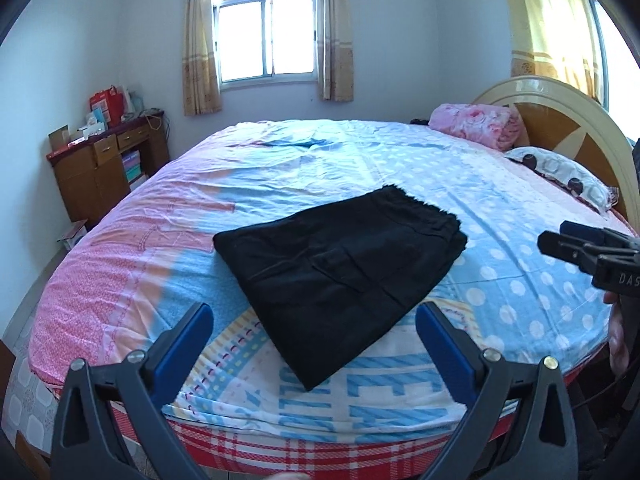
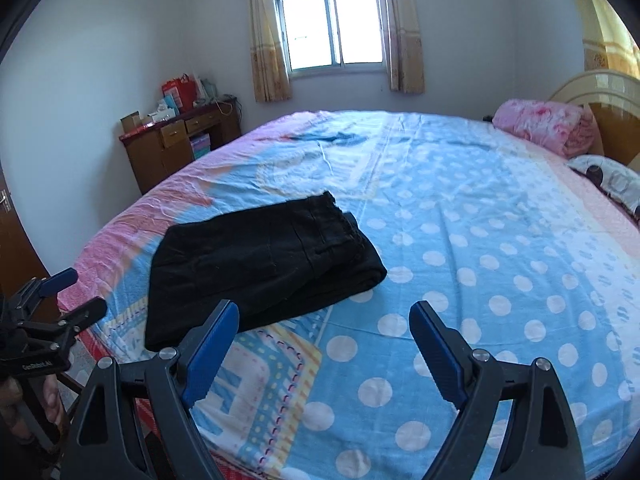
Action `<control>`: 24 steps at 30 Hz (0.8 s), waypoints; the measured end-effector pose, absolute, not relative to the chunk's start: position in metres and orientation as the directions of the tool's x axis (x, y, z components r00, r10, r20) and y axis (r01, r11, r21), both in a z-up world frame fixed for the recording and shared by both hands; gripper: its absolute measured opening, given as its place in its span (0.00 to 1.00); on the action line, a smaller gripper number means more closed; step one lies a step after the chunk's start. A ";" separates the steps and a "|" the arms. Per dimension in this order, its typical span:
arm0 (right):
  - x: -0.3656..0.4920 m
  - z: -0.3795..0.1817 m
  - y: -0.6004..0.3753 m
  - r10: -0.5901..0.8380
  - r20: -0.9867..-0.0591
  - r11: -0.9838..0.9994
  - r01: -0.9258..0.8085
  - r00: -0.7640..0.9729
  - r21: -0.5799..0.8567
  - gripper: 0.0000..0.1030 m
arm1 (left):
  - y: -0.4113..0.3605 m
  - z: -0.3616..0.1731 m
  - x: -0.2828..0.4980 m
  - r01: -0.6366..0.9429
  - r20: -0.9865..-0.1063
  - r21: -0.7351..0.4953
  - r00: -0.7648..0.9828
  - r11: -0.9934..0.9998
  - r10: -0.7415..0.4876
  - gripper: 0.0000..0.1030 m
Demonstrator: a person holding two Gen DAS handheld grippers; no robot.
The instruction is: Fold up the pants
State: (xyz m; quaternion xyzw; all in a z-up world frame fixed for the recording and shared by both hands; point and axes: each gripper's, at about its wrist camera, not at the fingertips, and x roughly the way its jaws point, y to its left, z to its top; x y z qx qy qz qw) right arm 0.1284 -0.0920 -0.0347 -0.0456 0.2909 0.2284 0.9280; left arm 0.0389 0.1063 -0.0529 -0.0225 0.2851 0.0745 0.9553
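Black pants (image 1: 340, 276) lie folded into a thick rectangle on the bed (image 1: 500, 208), near its front edge; in the right wrist view the pants (image 2: 260, 264) sit left of centre. My left gripper (image 1: 316, 316) hovers open above the near end of the pants, with nothing between its blue pads. My right gripper (image 2: 324, 316) stands open to the right of the pants, over the dotted blue sheet (image 2: 480, 260), holding nothing. Each gripper shows in the other's view: the right gripper (image 1: 568, 240) at the right edge, the left gripper (image 2: 76, 292) at the left edge.
A folded pink quilt (image 1: 480, 124) and a patterned pillow (image 1: 560, 176) lie by the wooden headboard (image 1: 568, 120). A brown desk (image 1: 100, 160) with boxes stands in the far left corner. A window with curtains (image 1: 268, 32) is on the far wall.
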 end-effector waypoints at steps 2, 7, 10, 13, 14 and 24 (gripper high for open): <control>0.122 -0.032 -0.090 0.399 -0.555 0.889 -0.456 0.730 0.039 0.85 | 0.104 -0.049 0.036 -0.150 -0.540 -0.009 0.833 0.989 0.121 1.00; 0.110 -0.026 -0.088 0.406 -0.537 0.882 -0.470 0.739 0.021 0.85 | 0.100 -0.046 0.034 -0.143 -0.537 -0.012 0.836 0.990 0.115 1.00; 0.105 -0.022 -0.088 0.406 -0.522 0.881 -0.472 0.750 0.007 0.85 | 0.098 -0.047 0.034 -0.142 -0.535 -0.006 0.836 0.990 0.117 1.00; 0.101 -0.020 -0.087 0.405 -0.510 0.881 -0.473 0.759 -0.003 0.85 | 0.095 -0.048 0.035 -0.142 -0.540 0.001 0.833 0.990 0.120 1.00; 0.101 -0.020 -0.088 0.404 -0.509 0.882 -0.471 0.760 -0.003 0.85 | 0.095 -0.047 0.035 -0.142 -0.538 -0.002 0.835 0.990 0.119 1.00; 0.098 -0.018 -0.090 0.405 -0.496 0.885 -0.465 0.768 0.002 0.85 | 0.098 -0.032 0.027 -0.152 -0.499 0.002 0.857 0.988 0.133 1.00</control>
